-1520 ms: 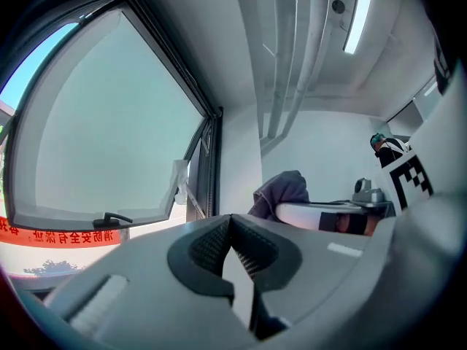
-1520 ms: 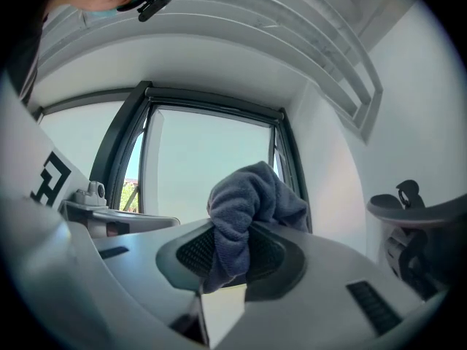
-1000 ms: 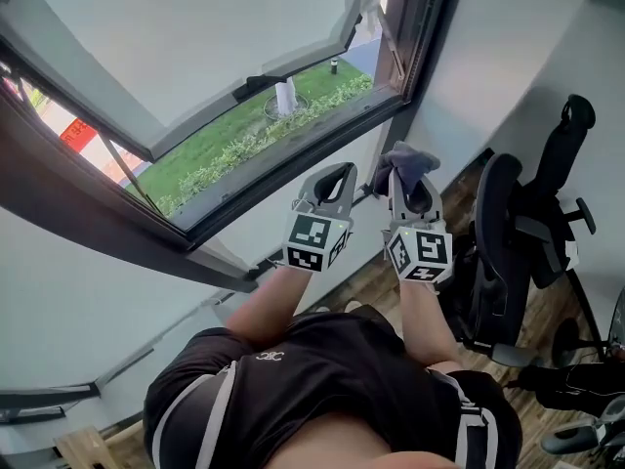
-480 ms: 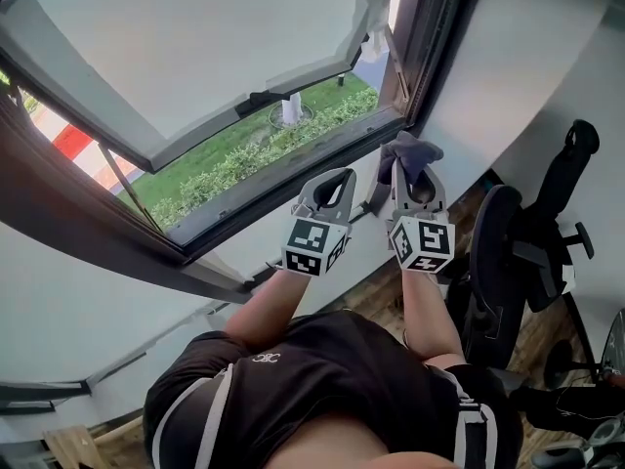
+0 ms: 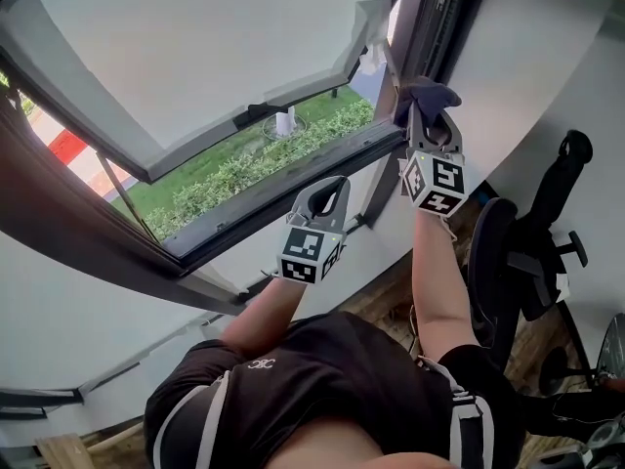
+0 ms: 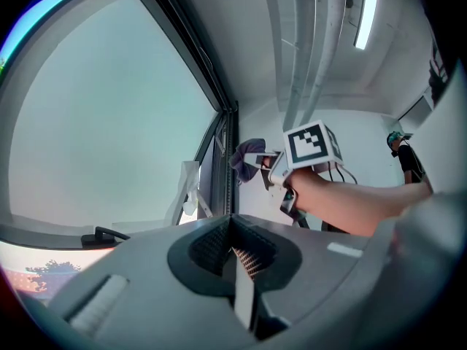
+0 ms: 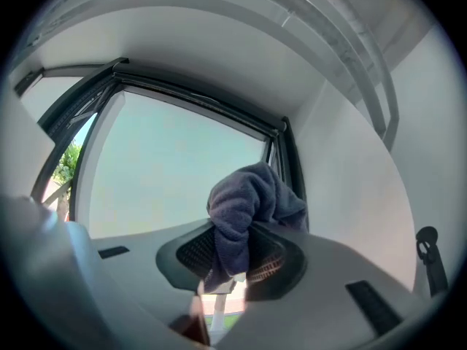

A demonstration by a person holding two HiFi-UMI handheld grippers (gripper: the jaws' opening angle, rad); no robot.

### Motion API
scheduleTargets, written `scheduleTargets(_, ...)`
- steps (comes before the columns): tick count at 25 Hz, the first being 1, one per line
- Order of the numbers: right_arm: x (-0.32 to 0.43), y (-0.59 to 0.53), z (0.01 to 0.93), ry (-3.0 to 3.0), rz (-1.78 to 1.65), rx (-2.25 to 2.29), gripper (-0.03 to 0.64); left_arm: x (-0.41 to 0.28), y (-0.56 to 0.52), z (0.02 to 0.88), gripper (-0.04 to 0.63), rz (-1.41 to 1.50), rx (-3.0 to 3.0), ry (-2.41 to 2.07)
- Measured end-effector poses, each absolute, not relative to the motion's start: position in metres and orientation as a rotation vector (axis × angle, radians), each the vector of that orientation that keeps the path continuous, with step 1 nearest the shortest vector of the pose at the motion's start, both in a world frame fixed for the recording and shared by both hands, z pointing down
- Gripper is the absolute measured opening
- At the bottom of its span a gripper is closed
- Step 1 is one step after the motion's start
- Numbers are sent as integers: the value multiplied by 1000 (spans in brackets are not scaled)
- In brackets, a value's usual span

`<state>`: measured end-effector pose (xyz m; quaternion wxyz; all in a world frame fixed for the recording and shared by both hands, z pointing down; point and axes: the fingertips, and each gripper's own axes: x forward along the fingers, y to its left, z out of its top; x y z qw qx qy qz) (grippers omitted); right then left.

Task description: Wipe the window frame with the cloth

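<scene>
A dark window frame surrounds a sash swung open outward, with a dark upright post at its right side. My right gripper is shut on a grey-purple cloth and is raised against the lower part of that post. In the right gripper view the cloth bunches between the jaws, with the post just behind it. My left gripper is shut on nothing, held below the frame's bottom rail. The left gripper view shows its ribbed pads pressed together and the cloth beside the post.
A white wall runs to the right of the window. Black office chairs stand at the right on the wooden floor. Grass and a hedge lie outside, below the open sash. A black handle sits on the sash.
My right gripper has risen with the cloth from below the sill to the lower right corner of the frame. The left gripper has dropped slightly and stayed shut.
</scene>
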<state>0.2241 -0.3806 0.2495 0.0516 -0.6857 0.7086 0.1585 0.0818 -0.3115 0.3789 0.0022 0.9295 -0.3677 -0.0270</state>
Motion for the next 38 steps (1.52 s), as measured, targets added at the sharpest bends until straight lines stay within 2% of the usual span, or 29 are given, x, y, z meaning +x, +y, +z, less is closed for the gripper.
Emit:
scheduleTargets(21, 286, -503, 82, 2010, 804, -2241, 86, 52, -335, 378, 9, -103, 2853, -1284)
scheduleTargets(38, 322, -559, 90, 2004, 831, -2466, 86, 43, -341, 386, 9, -69, 2799, -1367)
